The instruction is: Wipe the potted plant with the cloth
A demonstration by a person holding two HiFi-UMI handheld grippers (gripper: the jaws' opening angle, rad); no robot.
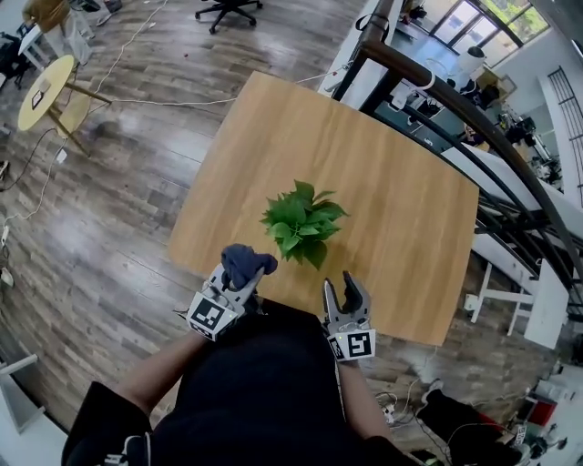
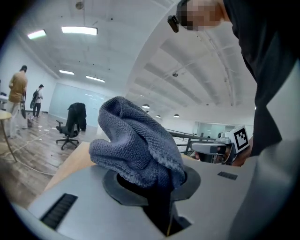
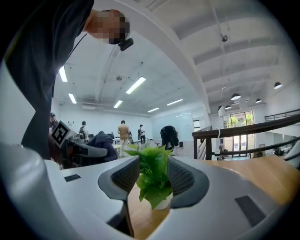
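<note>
A leafy green potted plant stands near the front of the wooden table. My left gripper is shut on a bunched grey-blue cloth, just left of the plant at the table's near edge. In the left gripper view the cloth fills the space between the jaws. My right gripper is open and empty, in front of the plant and slightly to its right, apart from it. In the right gripper view the plant shows through the gap between the fingers, farther off on the table.
A dark stair railing runs along the table's right side. A round yellow side table and an office chair stand on the wooden floor at the back left. Several people stand far off in the room.
</note>
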